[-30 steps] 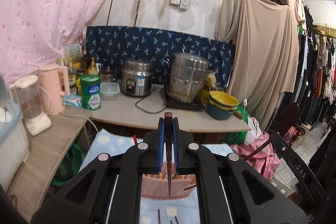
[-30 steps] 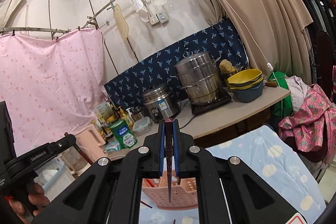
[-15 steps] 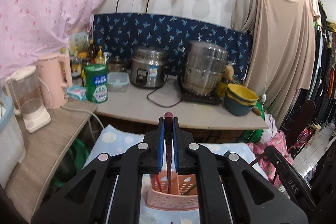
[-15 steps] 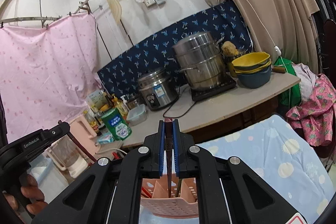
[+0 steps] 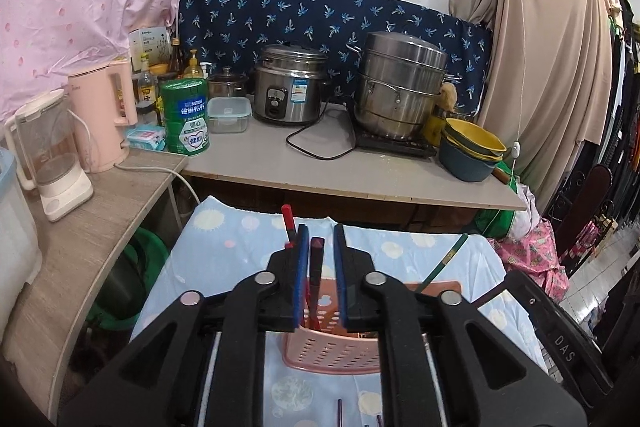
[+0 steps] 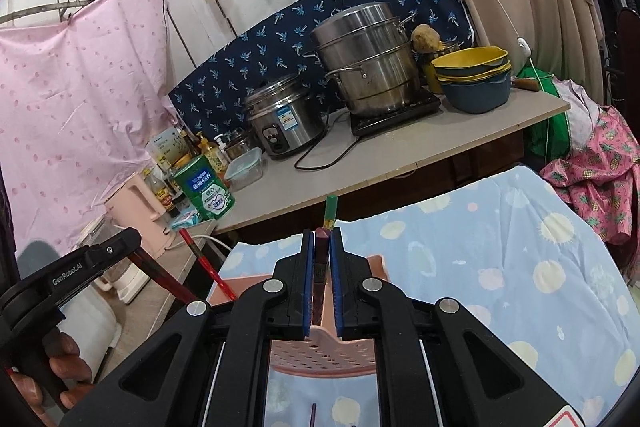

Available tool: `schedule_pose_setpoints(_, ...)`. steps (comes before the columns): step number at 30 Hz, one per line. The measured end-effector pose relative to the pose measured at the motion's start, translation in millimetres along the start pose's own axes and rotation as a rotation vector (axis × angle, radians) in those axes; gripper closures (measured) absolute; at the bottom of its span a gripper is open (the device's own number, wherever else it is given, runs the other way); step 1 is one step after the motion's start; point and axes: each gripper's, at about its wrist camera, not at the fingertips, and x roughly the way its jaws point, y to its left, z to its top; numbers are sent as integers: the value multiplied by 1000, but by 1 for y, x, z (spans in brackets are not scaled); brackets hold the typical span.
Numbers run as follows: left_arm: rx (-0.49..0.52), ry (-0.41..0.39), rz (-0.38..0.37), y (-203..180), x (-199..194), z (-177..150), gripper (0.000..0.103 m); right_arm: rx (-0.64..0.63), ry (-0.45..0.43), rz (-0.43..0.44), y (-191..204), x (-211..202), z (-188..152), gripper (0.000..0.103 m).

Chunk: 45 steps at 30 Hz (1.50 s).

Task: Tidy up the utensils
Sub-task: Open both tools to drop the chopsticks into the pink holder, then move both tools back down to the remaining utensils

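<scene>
A pink perforated utensil basket [image 5: 334,351] stands on a light blue spotted cloth [image 5: 240,251]; it also shows in the right wrist view [image 6: 320,351]. My left gripper [image 5: 319,247] is open right above it, and a dark maroon chopstick [image 5: 316,279] stands free between the jaws, its lower end in the basket. A red chopstick [image 5: 288,221] and a green one [image 5: 442,263] lean in the basket. My right gripper [image 6: 322,247] is shut on a dark maroon chopstick [image 6: 321,259] whose lower end reaches into the basket. The left gripper body [image 6: 72,275] shows at the left.
A counter [image 5: 340,171] behind the cloth carries a rice cooker [image 5: 290,89], a steel steamer pot [image 5: 400,83], stacked bowls [image 5: 472,151] and a green tin [image 5: 188,117]. A side shelf [image 5: 80,227] on the left holds a blender and a pink kettle. More chopsticks [image 5: 340,413] lie on the cloth near me.
Both grippers have come down toward the basket. My left gripper has opened and let go of its maroon chopstick, which now stands in the basket. The right gripper stays shut on its chopstick.
</scene>
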Motion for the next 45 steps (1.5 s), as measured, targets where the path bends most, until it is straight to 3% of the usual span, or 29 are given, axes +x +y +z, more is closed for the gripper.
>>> schedule_pose_setpoints(2,8,7,-1,-1,-1,-4,83,9,0,-7,-2,-3,-2,79)
schedule_pose_setpoints(4,11,19,-4,-2,-2,-7,77,16,0,-11,-5,-7,-3,77)
schedule_pose_setpoints(9,22,7,5,-9,-14,-18,46,17,10,-9,-7,-20,-11,76)
schedule_pose_setpoints(16,27,11,5,-12,-30,-25,45,32,13,2,-7,-41,-20,71)
schedule_pose_setpoints(21,41,34,5,-12,-47,-49,44,24,30,9,-8,-59,-34,70)
schedule_pose_setpoints(34,5,235,-16,3,-68,-143,44,14,169,19,-10,-101,-106,70)
schedule_pose_setpoints(45,17,402,-10,3,-73,-227,44,-58,351,-65,-27,-114,-192,70)
